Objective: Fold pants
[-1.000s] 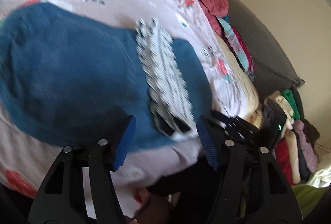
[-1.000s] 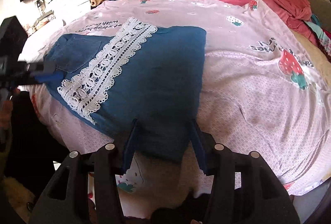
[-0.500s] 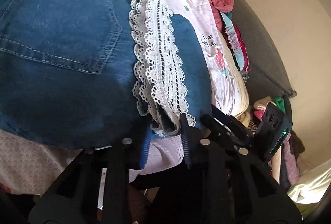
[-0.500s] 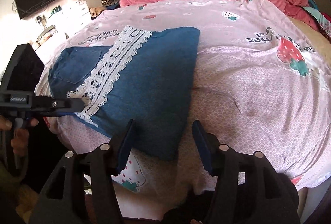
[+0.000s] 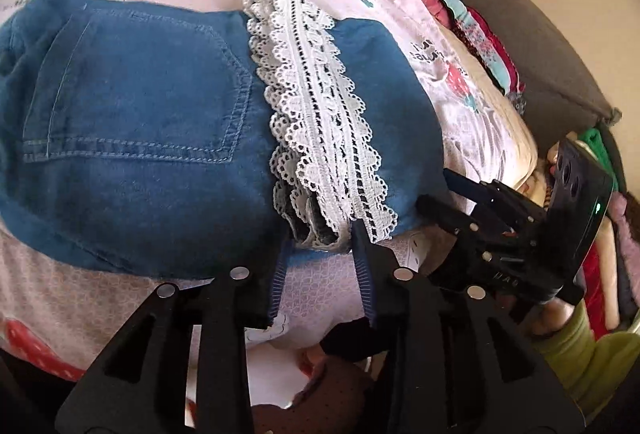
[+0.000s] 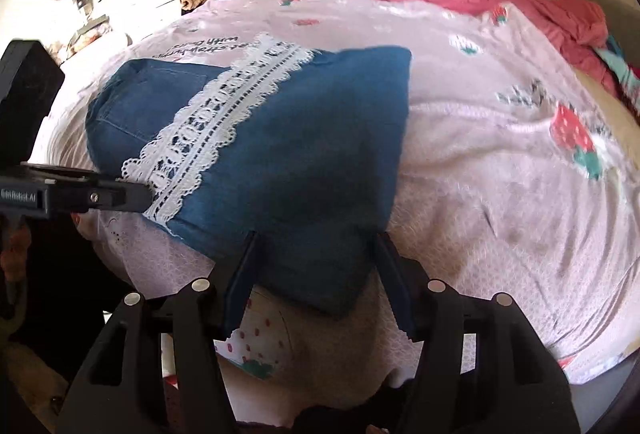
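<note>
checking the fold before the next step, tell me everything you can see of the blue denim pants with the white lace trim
The blue denim pants with white lace trim lie folded into a compact wedge near the front edge of the pink strawberry-print bedsheet. A stitched back pocket faces up, and layered scalloped lace hems cross the top. The left gripper straddles the lace ends, its jaws just reopening; whether the pads press is unclear. The right gripper stands open around the near denim corner.

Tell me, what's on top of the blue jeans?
A white lace strip lies across the folded blue jeans, beside a back pocket. The denim underneath the lace is mostly covered.
</note>
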`<state>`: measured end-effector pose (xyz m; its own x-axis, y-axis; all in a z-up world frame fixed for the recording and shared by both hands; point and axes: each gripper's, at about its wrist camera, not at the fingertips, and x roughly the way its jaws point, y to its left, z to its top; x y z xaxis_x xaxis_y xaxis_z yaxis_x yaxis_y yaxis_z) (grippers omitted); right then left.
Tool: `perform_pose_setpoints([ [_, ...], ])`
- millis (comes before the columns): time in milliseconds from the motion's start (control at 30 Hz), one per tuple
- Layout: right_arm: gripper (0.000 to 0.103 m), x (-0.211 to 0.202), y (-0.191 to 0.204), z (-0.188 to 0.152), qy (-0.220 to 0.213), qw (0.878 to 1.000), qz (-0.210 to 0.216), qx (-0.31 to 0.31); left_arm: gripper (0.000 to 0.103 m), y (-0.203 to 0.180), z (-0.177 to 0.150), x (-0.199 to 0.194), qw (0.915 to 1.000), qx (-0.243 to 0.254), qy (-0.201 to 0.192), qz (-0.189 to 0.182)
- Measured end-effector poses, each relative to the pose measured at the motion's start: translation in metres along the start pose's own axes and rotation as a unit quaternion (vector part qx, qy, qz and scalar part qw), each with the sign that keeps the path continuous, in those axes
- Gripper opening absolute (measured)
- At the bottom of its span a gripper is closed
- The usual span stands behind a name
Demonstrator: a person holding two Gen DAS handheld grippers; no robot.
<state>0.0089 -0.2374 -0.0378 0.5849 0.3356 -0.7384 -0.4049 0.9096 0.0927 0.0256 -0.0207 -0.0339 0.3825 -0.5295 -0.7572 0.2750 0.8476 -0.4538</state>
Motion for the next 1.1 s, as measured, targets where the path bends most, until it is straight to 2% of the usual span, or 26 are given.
perform_pose_setpoints([
  [167,0.057,0.002,-0.003,-0.001,0.003,1.000,0.003,0.006,0.035,0.001,-0.002,-0.001,1.0000,0.006,0.000,-0.002],
  [233,0.057,0.001,-0.004,-0.001,0.002,1.000,0.006,0.009,0.042,-0.001,-0.002,-0.006,0.9999,0.009,-0.001,-0.004],
  [267,0.057,0.001,-0.004,-0.002,0.002,1.000,0.008,0.012,0.050,-0.002,-0.002,-0.009,0.9999,0.013,-0.005,-0.003],
  [367,0.057,-0.002,-0.010,-0.002,0.005,0.999,0.018,0.035,0.058,-0.007,-0.001,-0.021,0.9995,0.023,-0.020,0.010],
  [533,0.058,-0.008,-0.010,-0.001,0.005,0.999,0.012,0.045,0.063,0.001,0.002,-0.034,0.9989,0.013,-0.039,0.021],
  [900,0.082,-0.028,-0.005,0.010,-0.015,0.998,-0.022,0.059,0.079,0.024,-0.007,-0.073,0.9952,0.003,-0.087,0.045],
  [1067,0.083,-0.029,0.012,0.025,-0.015,0.999,-0.024,0.032,0.084,0.045,-0.016,-0.099,0.9902,-0.009,-0.118,0.075],
  [1100,0.087,-0.028,0.017,0.029,-0.015,0.999,-0.020,0.026,0.085,0.050,-0.017,-0.104,0.9892,-0.014,-0.121,0.081],
])
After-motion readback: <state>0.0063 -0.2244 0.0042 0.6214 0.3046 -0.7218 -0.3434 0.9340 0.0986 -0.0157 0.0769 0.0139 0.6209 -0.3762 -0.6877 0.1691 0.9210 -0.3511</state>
